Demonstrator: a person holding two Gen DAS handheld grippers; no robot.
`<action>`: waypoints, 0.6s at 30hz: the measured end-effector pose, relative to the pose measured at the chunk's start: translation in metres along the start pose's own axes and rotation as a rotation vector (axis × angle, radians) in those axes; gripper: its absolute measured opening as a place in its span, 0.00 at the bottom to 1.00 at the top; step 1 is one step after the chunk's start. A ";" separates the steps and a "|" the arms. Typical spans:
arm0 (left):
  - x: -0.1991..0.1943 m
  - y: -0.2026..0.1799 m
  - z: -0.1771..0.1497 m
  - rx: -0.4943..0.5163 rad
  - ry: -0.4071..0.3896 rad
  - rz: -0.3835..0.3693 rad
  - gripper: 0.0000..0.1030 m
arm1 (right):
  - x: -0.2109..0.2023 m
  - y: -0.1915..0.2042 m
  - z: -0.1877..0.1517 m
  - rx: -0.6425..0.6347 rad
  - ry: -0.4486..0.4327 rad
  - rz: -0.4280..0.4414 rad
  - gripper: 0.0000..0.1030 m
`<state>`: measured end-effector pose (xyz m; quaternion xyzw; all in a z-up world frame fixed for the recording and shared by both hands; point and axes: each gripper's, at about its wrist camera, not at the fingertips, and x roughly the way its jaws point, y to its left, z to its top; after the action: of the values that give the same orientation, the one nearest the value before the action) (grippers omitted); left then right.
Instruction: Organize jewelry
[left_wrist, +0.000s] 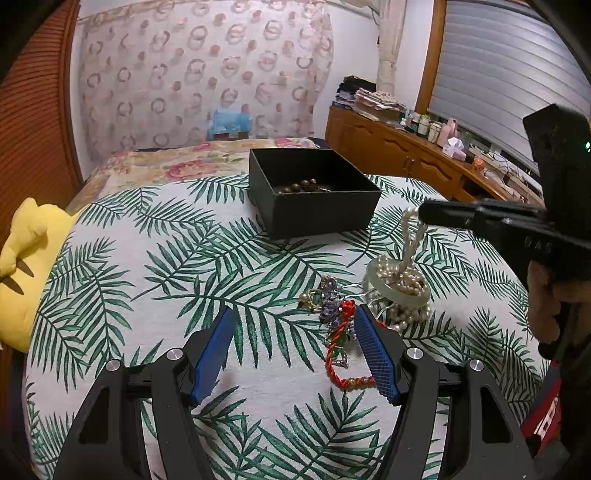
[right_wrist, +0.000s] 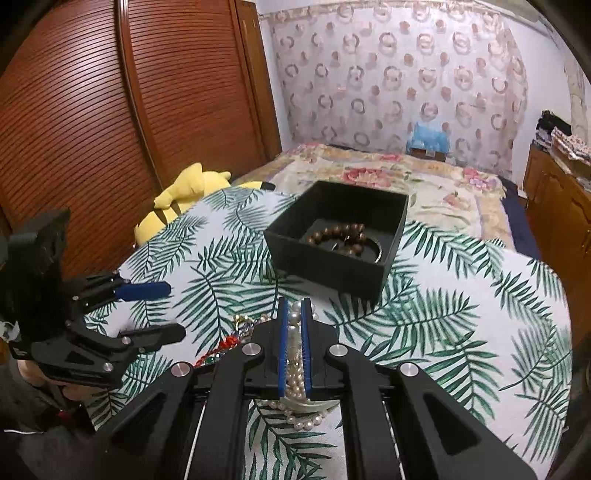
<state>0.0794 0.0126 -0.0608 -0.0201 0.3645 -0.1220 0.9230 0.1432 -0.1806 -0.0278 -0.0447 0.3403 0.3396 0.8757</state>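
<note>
Pearl necklace (right_wrist: 294, 354), white, multi-strand: pinched between the blue pads of the right gripper (right_wrist: 294, 306), whose fingers are clenched on it; a loop rises taut to the fingertips while the remainder trails down onto a pale green bangle (left_wrist: 399, 282) directly below them. Red braided cord (left_wrist: 338, 345) with mixed beads: lies on the palm-leaf tablecloth (left_wrist: 147, 258), just inside the right-hand finger of the left gripper (left_wrist: 295, 347), whose fingers are spread wide and grasp nothing. Small gold and purple trinkets (left_wrist: 325, 297): heaped just ahead of that same fingertip, beside the bangle. Black open box (left_wrist: 314, 192): well beyond both sets of fingertips, containing a brown wooden bead bracelet (right_wrist: 340, 236).
</note>
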 end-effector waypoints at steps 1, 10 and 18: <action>0.000 0.000 0.000 -0.001 0.000 0.000 0.62 | -0.002 0.000 0.002 -0.002 -0.008 -0.001 0.07; 0.000 0.001 -0.001 -0.006 -0.004 0.002 0.62 | -0.043 -0.004 0.024 -0.011 -0.115 -0.047 0.00; 0.001 0.001 -0.002 -0.008 -0.005 0.000 0.62 | -0.035 -0.018 0.019 -0.013 -0.066 -0.086 0.00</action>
<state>0.0792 0.0135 -0.0627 -0.0243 0.3625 -0.1205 0.9238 0.1464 -0.2080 0.0061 -0.0536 0.3068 0.3050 0.9000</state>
